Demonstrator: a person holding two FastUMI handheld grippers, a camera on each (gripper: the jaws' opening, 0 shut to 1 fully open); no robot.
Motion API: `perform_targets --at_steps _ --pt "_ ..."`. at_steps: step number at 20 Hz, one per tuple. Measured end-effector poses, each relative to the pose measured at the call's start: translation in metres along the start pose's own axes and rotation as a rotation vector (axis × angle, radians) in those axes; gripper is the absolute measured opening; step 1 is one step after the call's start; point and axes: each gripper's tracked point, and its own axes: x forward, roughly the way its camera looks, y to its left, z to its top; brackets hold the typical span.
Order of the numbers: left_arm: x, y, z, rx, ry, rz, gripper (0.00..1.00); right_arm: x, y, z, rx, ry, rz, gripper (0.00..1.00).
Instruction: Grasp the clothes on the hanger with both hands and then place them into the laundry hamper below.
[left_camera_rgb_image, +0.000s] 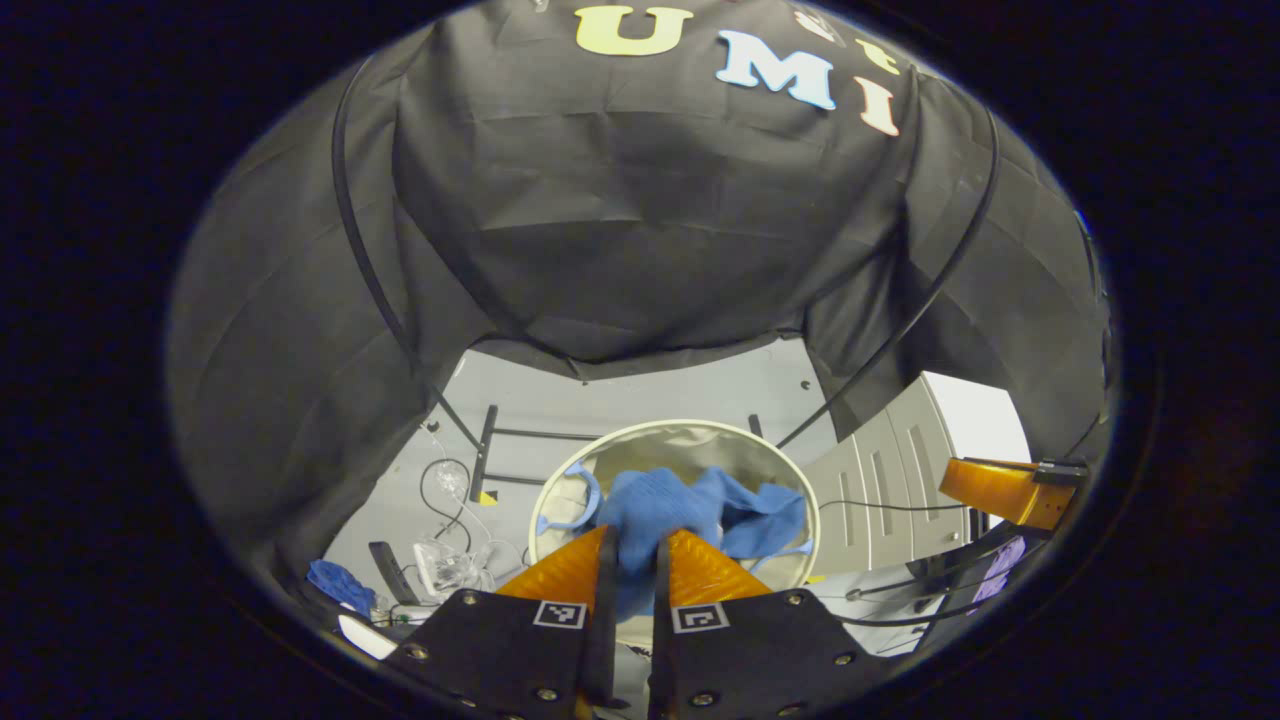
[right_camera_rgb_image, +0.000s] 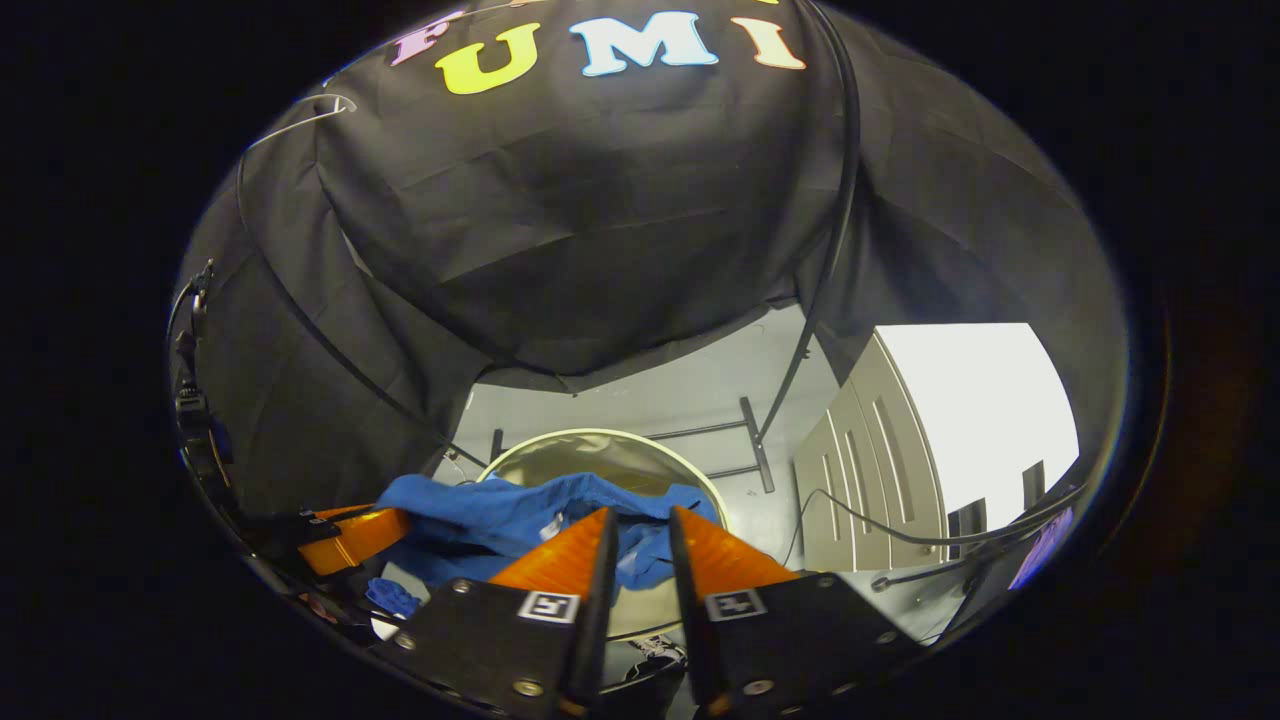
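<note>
While both claws pinch the blue garment (left_camera_rgb_image: 690, 505) over the hamper (left_camera_rgb_image: 560, 470) | left gripper (left_camera_rgb_image: 637, 550) clamped, right gripper (right_camera_rgb_image: 640, 535) nearly closed on cloth | lower together, then release.

No legible text or labels.

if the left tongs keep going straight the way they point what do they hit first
The crumpled blue cloth garment that the left tongs already pinch, then probably the inside of the round cream-rimmed laundry hamper directly beneath it; depth there is hard to judge.
</note>
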Motion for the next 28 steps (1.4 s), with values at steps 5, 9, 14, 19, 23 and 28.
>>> perform_targets --at_steps 5,9,14,19,23,28 --pt "-0.049 -0.003 0.031 0.097 -0.062 -0.010 0.95 -0.032 -0.009 0.006 -0.011 -0.023 -0.020 0.95" --pt "-0.101 -0.011 0.076 0.134 -0.152 -0.035 0.94 -0.071 -0.022 0.046 -0.015 -0.121 -0.048 0.95" --pt "-0.185 -0.020 0.160 0.234 -0.375 -0.015 0.94 -0.132 -0.053 0.125 0.011 -0.335 -0.120 0.95" --pt "-0.273 -0.059 0.239 0.279 -0.601 -0.101 0.96 -0.229 -0.099 0.208 0.002 -0.628 -0.260 0.92" --pt "-0.336 -0.076 0.291 0.236 -0.753 -0.159 0.95 -0.303 -0.124 0.228 -0.033 -0.803 -0.369 0.92" --pt "-0.395 -0.080 0.339 0.167 -0.895 -0.180 0.94 -0.374 -0.132 0.237 -0.055 -0.930 -0.411 0.92"
